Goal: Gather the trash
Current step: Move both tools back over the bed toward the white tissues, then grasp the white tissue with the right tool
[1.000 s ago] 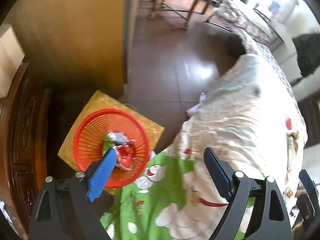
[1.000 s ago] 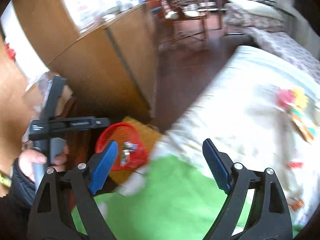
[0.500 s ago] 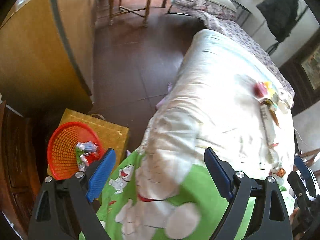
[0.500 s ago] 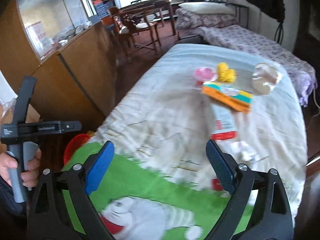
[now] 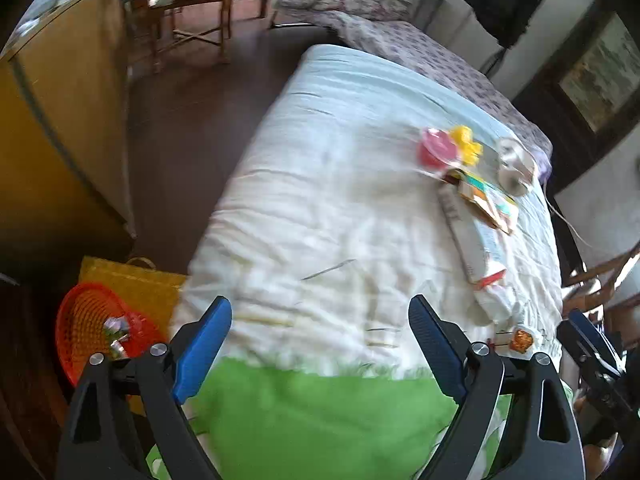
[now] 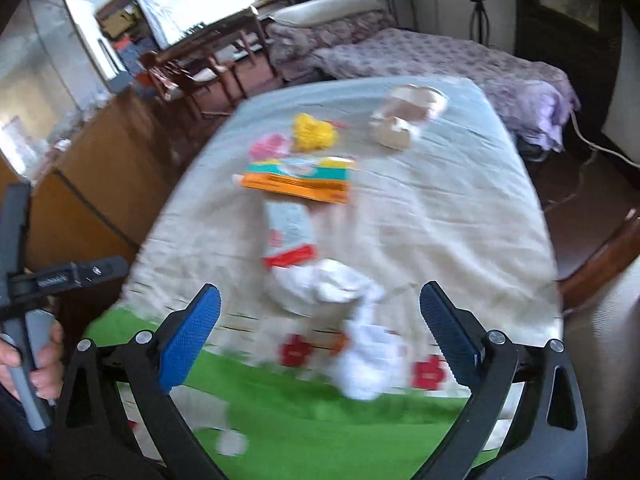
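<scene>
Left wrist view: left tool (image 5: 320, 342) released, nothing held; red basket (image 5: 86, 330) with wrappers seen on floor beside bed (image 5: 340, 200). Right wrist view: right tool (image 6: 320, 330) opening, nothing between its jaws; crumpled white tissue (image 6: 340, 292) lying on bed ahead

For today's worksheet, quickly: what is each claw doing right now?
Left claw: open, holding nothing.
Right claw: opening wider, nothing gripped.

I see a wooden cabinet (image 5: 52, 128) left of the dark floor (image 5: 188, 128), wooden chairs (image 5: 188, 8) beyond, and a purple-patterned bed (image 6: 440, 60) behind.
</scene>
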Demonstrator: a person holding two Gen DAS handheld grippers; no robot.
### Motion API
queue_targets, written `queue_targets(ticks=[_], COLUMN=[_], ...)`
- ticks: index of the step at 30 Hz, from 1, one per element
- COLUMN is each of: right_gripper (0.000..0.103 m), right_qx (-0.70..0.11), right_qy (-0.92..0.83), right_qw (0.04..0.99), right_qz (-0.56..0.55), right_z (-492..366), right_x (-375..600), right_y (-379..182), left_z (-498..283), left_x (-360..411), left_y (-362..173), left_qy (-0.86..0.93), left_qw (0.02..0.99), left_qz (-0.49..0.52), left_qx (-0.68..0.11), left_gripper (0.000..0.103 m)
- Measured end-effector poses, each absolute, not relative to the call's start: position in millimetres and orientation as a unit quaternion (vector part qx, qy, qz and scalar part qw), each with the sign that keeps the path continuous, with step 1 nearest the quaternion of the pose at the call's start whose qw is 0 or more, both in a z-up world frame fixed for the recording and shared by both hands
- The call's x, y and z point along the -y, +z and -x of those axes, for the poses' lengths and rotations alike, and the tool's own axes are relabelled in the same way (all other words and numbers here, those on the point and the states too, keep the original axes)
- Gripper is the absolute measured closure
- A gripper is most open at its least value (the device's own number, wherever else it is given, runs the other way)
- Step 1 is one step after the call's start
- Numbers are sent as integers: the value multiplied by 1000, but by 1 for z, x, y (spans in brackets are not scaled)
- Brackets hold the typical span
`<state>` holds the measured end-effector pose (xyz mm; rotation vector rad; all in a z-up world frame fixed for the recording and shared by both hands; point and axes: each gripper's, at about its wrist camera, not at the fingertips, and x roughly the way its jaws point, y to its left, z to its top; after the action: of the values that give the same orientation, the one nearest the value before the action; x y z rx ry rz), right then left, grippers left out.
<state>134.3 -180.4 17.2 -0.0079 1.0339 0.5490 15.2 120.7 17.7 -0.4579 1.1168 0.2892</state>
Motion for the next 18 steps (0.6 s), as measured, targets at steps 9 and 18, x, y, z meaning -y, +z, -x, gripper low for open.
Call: queue_targets(ticks=[9, 18], right_gripper=[7, 11], right_qx=[-507, -539], right_qy=[274, 262], right_qw=[815, 791], right_qz=[65, 119], right_z=[-131, -122], right_x=[179, 165], right_y=[3, -17], left_z=[-57, -57], left_x=[-83, -81], left_y=[-7, -24], left_qy=[100, 107], left_qw=[813, 815], left_qz=[191, 199], left_qx=[-541, -533], left_gripper=[15, 15])
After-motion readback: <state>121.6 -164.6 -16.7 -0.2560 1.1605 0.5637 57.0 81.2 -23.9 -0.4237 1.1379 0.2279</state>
